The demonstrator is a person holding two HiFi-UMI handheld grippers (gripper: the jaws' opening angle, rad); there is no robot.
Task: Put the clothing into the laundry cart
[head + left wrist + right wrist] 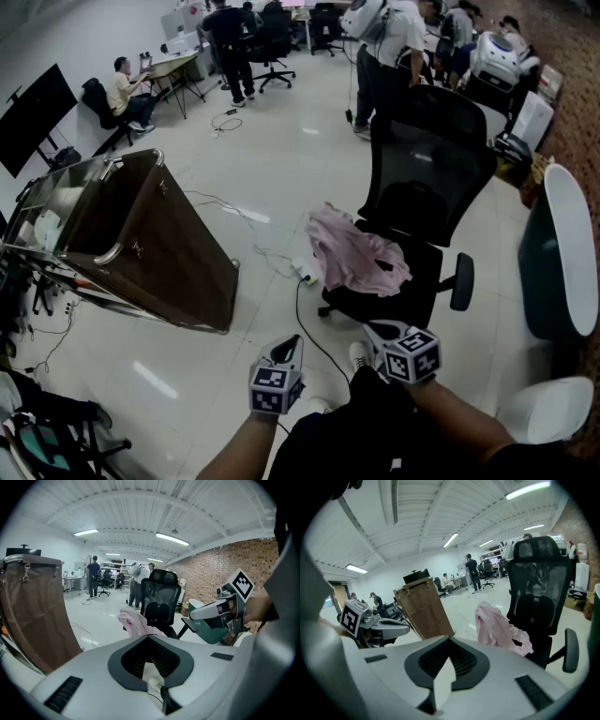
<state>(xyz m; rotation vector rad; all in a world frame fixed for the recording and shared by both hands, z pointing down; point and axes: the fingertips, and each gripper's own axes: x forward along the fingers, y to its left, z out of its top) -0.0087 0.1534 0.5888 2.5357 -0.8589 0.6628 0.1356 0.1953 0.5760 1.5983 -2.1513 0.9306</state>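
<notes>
In the head view, the pink garment (352, 253) lies crumpled on the seat of the black office chair (431, 159), one end hanging over the seat's front edge. The brown laundry cart (169, 244) stands well apart from the chair, to its left across bare floor, with its top open. The left gripper (291, 345) and right gripper (373, 330) hover side by side just short of the chair, both tilted downward, neither touching the garment. A green tub (553, 253) stands to the right of the chair, and several people are far behind it. In the left gripper view, the left gripper (149, 637) has its jaws clenched tip to tip with nothing between them; the garment (136, 620) shows beyond on the chair (161, 597), the cart (33, 611) to the chair's left. In the right gripper view, the right gripper (450, 639) is likewise clenched and empty, with the garment (497, 627) draped on the chair (539, 588) ahead and the cart (424, 609) to the chair's left.
</notes>
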